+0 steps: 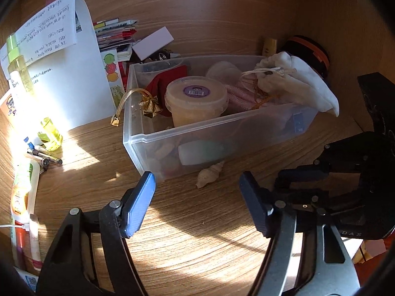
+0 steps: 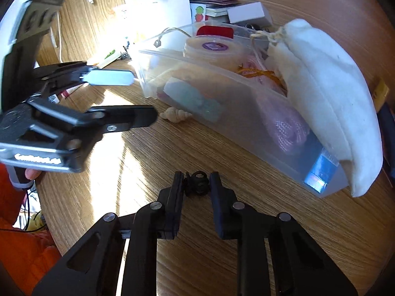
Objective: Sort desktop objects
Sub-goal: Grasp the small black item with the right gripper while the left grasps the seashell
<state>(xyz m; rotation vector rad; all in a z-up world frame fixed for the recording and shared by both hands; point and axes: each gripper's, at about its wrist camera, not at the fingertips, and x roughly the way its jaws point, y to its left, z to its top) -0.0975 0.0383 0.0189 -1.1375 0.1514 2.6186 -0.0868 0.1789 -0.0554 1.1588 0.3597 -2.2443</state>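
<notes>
Seashell (image 1: 210, 174) lies on the wooden desk (image 1: 197, 234), just beside the near wall of the clear plastic bin (image 1: 222, 135), at 12 o'clock from the left gripper (image 1: 197, 204), whose blue-padded tongs are spread wide with nothing between them. Only the right wrist view shows the small black clip-like object (image 2: 197, 183) on the desk, between the tips of the right gripper (image 2: 196, 185); the tongs sit close on either side of it, but firm contact cannot be told. Only the left wrist view shows the sunlit clutter at 9 o'clock: yellow-green bottle (image 1: 18, 74), pens (image 1: 44, 157), printed sheets (image 1: 61, 49) too blurred to read. Bin holds a lidded tub (image 1: 196, 103) with a purple label, illegible; a white drawstring pouch (image 2: 328, 98) drapes over its rim. In the right wrist view the left gripper hovers at 9 o'clock, tilted; white lettering on its body is blurred.
</notes>
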